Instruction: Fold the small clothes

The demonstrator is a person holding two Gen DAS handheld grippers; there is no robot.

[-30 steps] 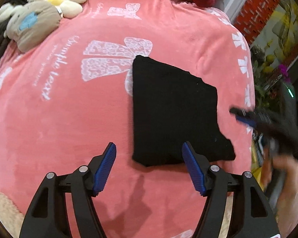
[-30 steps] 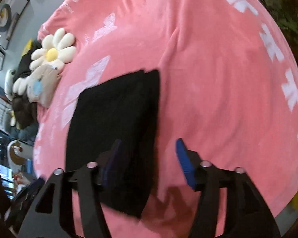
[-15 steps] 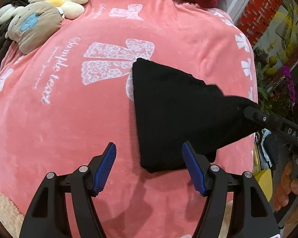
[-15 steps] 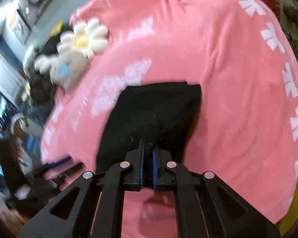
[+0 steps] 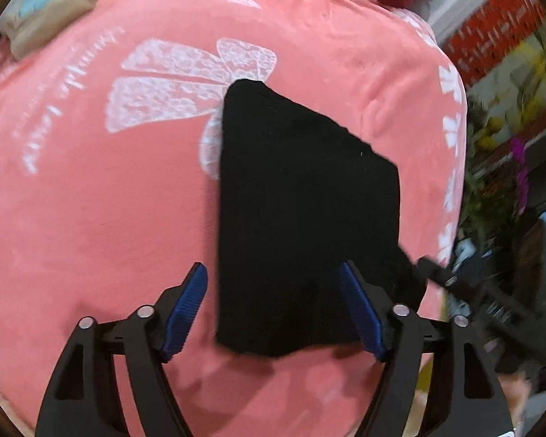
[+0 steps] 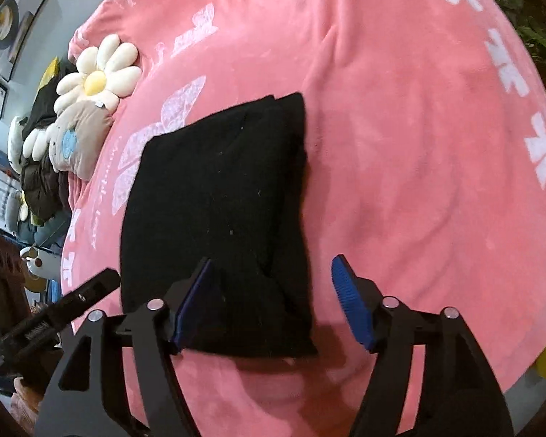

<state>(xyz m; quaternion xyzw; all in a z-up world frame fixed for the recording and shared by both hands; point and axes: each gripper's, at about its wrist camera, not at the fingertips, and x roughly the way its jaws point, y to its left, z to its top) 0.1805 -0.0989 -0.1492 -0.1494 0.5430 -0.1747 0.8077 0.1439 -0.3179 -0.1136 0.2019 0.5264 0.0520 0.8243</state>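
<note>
Black knit garment, folded into a thick soft rectangle, lay flat on the plush pink blanket. We saw both claws tilted down over its near edge. The left gripper and right gripper were opening wide, pads off the cloth.

**Soft cloth under hard plastic**

The black garment is a matt, fine knit flecked with pale lint. It lies on a pink blanket of plush, velvety fleece with a faint sheen and flat white printed motifs. The right gripper has matt black plastic arms, shiny metal rivets and ribbed blue rubbery pads. At the far left, a flower cushion is smooth stuffed fabric.
</note>
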